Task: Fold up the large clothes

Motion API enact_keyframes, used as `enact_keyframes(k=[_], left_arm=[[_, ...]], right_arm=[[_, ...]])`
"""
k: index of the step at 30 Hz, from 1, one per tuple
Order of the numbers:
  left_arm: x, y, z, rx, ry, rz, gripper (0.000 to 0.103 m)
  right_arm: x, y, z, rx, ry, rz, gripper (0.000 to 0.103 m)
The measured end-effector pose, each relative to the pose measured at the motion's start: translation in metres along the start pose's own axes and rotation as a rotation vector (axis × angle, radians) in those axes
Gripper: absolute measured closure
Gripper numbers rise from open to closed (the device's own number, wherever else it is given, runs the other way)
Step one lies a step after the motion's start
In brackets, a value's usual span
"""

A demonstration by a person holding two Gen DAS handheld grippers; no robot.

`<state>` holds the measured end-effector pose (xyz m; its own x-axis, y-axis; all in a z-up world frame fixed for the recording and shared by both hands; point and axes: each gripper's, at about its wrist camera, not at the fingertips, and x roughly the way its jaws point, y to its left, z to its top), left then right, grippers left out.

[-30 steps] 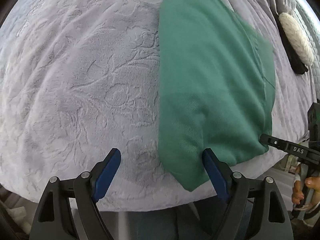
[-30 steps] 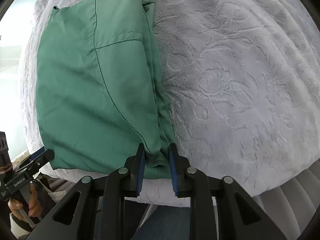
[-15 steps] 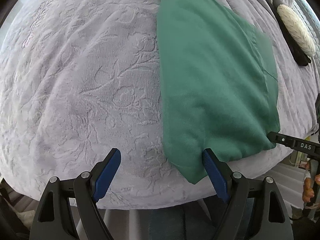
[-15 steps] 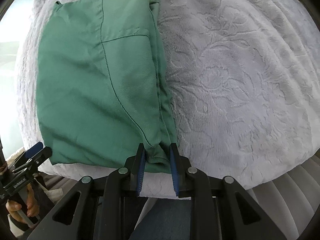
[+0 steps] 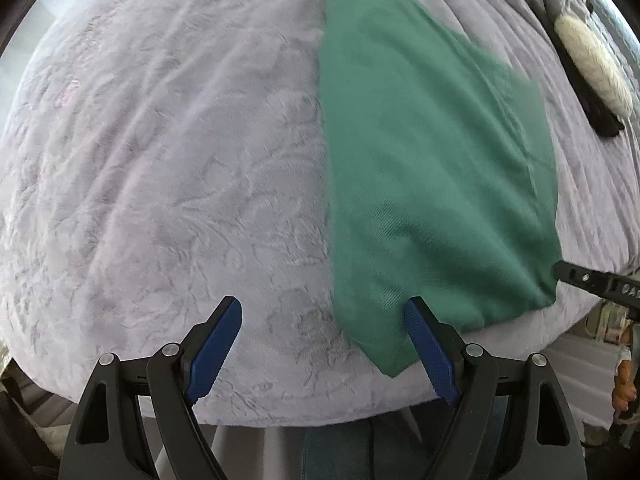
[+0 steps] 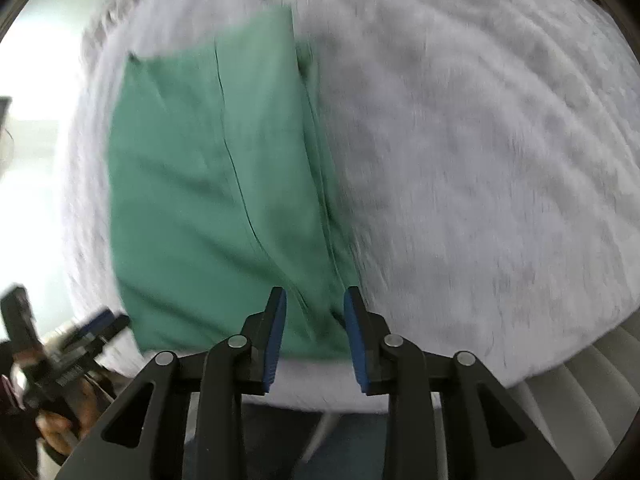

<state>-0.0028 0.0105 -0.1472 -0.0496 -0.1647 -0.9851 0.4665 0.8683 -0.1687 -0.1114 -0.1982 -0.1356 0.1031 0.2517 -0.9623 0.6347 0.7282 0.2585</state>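
Soft green cotton garment, folded, lies limp near the grey plush bed's front edge; grasp its corners. Left gripper stands wide and empty. Right gripper's jaws have just been opening, releasing the hem.

Soft cloth on a fuzzy blanket

The green garment looks smooth and matt; the grey blanket is fluffy, with bumpy patterns.

Soft daylight, fisheye bulge, right view seemingly motion-blurred.
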Motion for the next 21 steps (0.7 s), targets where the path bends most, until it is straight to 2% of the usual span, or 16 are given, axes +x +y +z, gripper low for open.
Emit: enact_keyframes(k=[2, 6, 8, 11, 15, 18, 21], left_arm=[[-0.002, 0.005, 0.004, -0.018, -0.01, -0.006, 0.019], [0.003, 0.006, 0.01, -0.027, 0.0, 0.016, 0.019], [0.006, 0.004, 0.01, -0.035, 0.008, 0.022, 0.019], [0.009, 0.002, 0.01, -0.05, 0.019, 0.03, 0.019], [0.009, -0.001, 0.006, -0.064, 0.023, 0.029, 0.019], [0.01, -0.001, 0.005, -0.066, 0.021, 0.029, 0.019], [0.011, -0.001, 0.005, -0.067, 0.027, 0.026, 0.019]], right_arm=[[-0.004, -0.001, 0.016, 0.015, -0.024, 0.016, 0.056], [0.004, 0.004, 0.048, -0.005, -0.028, -0.014, 0.056], [0.024, 0.006, 0.059, -0.001, 0.02, -0.065, 0.056], [0.043, 0.001, 0.067, 0.025, 0.077, -0.094, 0.056], [0.039, -0.002, 0.067, 0.024, 0.086, -0.072, 0.056], [0.03, -0.004, 0.06, -0.023, 0.103, -0.091, 0.056], [0.022, -0.014, 0.045, -0.009, 0.113, -0.096, 0.056]])
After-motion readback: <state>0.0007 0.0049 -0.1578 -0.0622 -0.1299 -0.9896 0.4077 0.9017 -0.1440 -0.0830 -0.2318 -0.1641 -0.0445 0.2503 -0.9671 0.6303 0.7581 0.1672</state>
